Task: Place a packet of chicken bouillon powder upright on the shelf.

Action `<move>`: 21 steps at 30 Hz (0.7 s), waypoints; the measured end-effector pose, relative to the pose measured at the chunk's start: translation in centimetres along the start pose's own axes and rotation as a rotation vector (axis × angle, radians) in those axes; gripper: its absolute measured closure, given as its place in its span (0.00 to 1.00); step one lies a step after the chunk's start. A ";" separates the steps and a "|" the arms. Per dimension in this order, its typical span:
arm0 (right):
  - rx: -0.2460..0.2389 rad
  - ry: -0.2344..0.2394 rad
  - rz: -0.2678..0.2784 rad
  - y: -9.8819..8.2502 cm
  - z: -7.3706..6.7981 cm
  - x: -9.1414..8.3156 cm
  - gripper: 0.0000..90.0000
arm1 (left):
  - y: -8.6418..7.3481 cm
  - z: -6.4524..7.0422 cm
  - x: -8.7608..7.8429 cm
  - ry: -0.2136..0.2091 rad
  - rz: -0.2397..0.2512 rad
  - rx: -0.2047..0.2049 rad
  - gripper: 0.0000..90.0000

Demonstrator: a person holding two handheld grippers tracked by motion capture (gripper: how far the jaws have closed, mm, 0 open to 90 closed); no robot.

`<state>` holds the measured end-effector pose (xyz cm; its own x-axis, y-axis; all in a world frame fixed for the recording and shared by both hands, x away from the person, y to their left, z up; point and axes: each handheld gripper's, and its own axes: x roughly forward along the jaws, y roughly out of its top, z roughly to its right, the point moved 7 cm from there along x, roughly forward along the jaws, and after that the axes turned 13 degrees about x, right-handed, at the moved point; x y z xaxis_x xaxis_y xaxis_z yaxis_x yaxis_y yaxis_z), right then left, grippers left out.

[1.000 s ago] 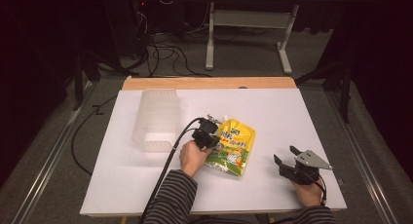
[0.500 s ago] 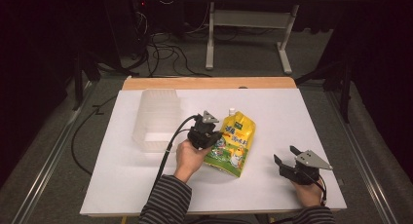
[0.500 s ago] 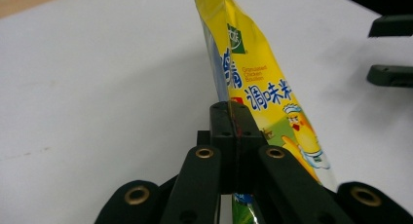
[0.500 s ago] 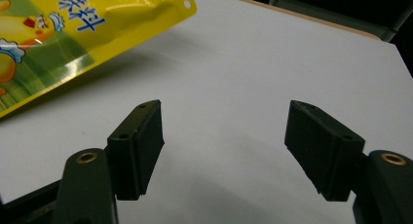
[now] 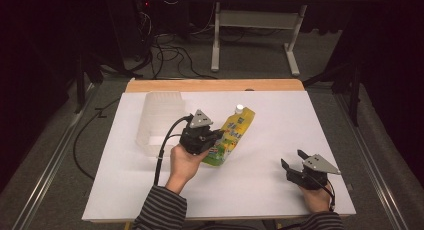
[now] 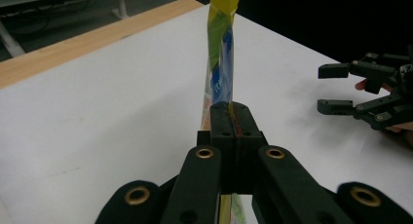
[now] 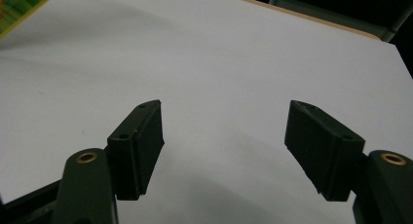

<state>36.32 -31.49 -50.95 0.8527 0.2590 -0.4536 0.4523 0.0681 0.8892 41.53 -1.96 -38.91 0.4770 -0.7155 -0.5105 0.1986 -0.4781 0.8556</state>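
The left gripper (image 6: 233,118) is clamped on the edge of the yellow-green pouch (image 5: 231,136), which hangs tilted above the white table (image 5: 280,115), just beside the clear plastic bin (image 5: 156,121). The right gripper (image 5: 295,162) rests with jaws wide apart, holding nothing. Judging by this, the lift is under way; next, the pouch likely needs carrying over the bin.

Left gripper (image 5: 216,138): black body, grey 3-cornered plate on top, black cable trailing.
Right gripper (image 5: 294,159): black, same grey plate, thin cable.
Jaws: 2 flat black pads each, brass-ringed pivots.
Sleeves (image 5: 161,210): dark and light stripes.
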 end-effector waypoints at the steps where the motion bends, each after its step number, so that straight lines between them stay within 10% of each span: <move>1: 0.000 0.000 0.000 0.0 0.0 0.0 0.34 | 0.0 0.0 0.0 0.000 0.000 0.000 1.00; 21: -0.010 -0.001 -0.005 0.0 0.0 0.0 0.34 | 0.0 -1.8 -5.5 0.073 0.075 -0.009 1.00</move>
<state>36.36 -31.51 -50.97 0.8509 0.2577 -0.4578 0.4536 0.0793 0.8877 40.49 2.92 -35.98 0.5517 -0.7102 -0.4373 0.1677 -0.4192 0.8923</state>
